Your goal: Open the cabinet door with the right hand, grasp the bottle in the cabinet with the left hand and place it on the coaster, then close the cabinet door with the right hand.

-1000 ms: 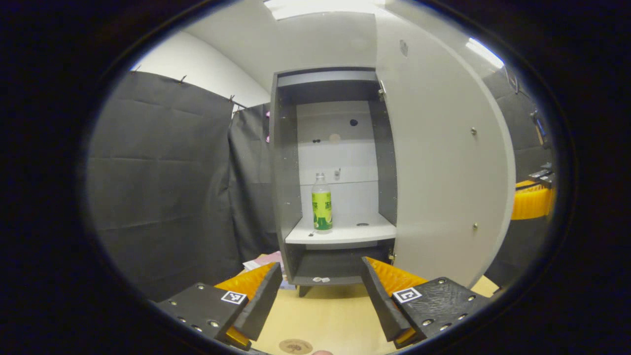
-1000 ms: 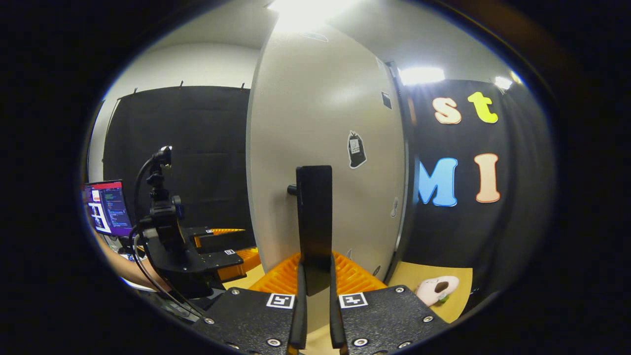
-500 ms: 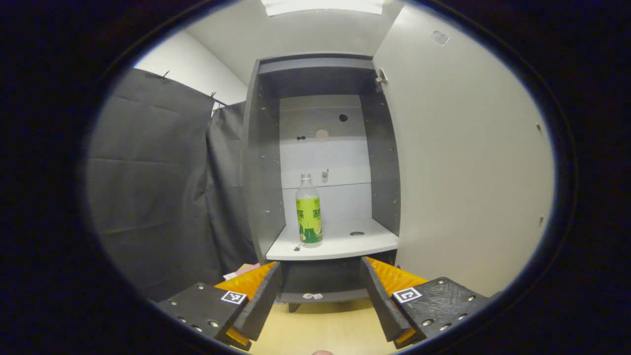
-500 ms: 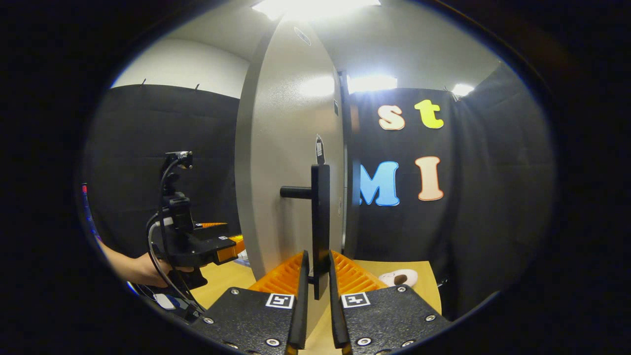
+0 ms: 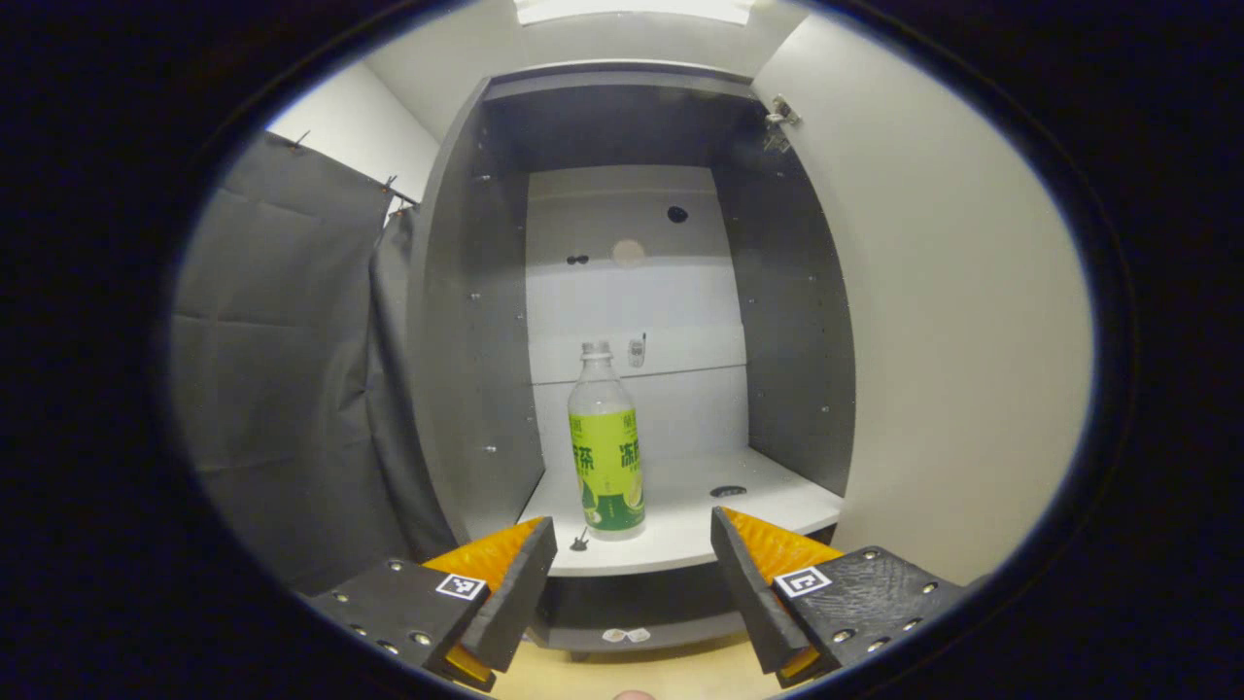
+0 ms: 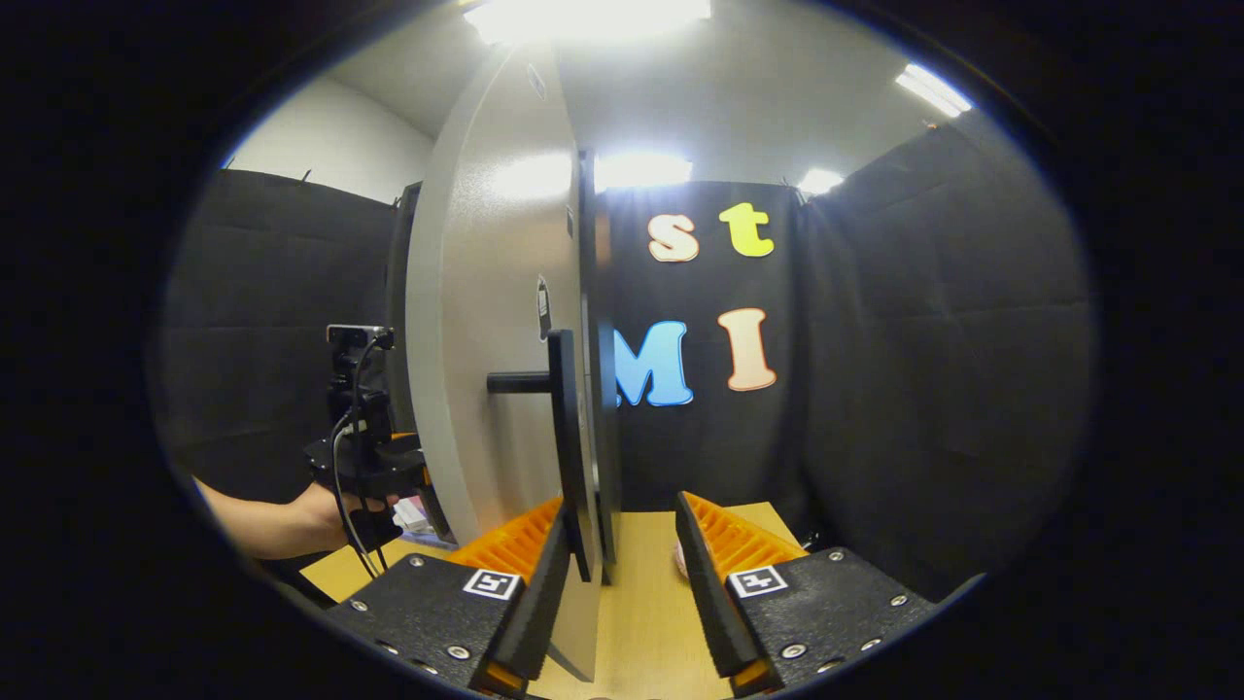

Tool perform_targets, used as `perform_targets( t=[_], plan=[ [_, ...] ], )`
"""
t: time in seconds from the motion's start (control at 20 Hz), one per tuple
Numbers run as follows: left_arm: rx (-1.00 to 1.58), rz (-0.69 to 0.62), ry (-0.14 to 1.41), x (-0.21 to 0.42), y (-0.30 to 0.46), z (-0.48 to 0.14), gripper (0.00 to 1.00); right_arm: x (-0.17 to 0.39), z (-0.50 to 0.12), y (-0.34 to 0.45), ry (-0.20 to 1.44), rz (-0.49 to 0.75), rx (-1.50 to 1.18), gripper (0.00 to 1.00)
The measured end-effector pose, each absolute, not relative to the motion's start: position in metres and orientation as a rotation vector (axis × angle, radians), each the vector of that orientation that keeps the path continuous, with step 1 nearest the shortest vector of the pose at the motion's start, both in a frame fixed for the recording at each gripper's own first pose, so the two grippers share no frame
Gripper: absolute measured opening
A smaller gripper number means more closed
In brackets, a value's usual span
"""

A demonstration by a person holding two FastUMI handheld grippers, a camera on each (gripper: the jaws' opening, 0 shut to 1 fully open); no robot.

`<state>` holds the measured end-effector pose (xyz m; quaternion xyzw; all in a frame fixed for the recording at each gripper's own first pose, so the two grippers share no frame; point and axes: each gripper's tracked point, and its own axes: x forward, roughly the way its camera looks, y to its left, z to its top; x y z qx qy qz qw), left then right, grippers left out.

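Cabinet point(image 5: 486, 321) interior fills the left gripper view, its tall pale door point(image 5: 952, 321) swung fully open on the right. In the right gripper view the same door stands edge-on, its dark bar handle point(image 6: 562, 447) near the middle. A white shelf point(image 5: 777, 510) crosses the cabinet, and on it, left of centre and near the front edge, stands the bottle point(image 5: 604, 457), upright, with a green label. The left gripper point(image 5: 632, 574) is spread wide with the bottle framed just beyond its fingers; compared with a second ago the bottle looms much larger, so this hand has closed in. The right gripper point(image 6: 614, 574), clamped on the handle half a second ago, now stands wide with the handle beside its left finger. Door opening looks finished; grasping the bottle comes next. No coaster is visible now.
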<state>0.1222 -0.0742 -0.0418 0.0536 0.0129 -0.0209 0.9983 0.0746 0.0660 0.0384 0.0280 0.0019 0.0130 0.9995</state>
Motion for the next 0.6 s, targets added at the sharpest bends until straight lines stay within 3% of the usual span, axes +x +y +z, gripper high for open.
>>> perform_targets(
  t=[0.1,0.15,0.5,0.55,0.6],
  plan=[
    [0.105,-0.057,0.013,0.139,-0.074,-0.041,0.95,0.075,0.037,0.064,0.007,0.005,0.066,0.75],
    [0.109,-0.061,0.007,0.148,-0.074,-0.041,0.91,0.074,0.037,0.063,0.011,-0.002,0.070,0.76],
    [0.136,-0.047,-0.002,0.221,-0.056,-0.042,0.91,0.077,0.032,0.065,0.014,0.000,0.101,0.82],
    [0.137,-0.043,-0.003,0.230,-0.054,-0.043,0.84,0.076,0.032,0.063,0.016,-0.003,0.105,0.82],
    [0.135,-0.046,-0.006,0.238,-0.052,-0.042,0.84,0.073,0.032,0.060,0.017,-0.010,0.109,0.84]
  ],
)
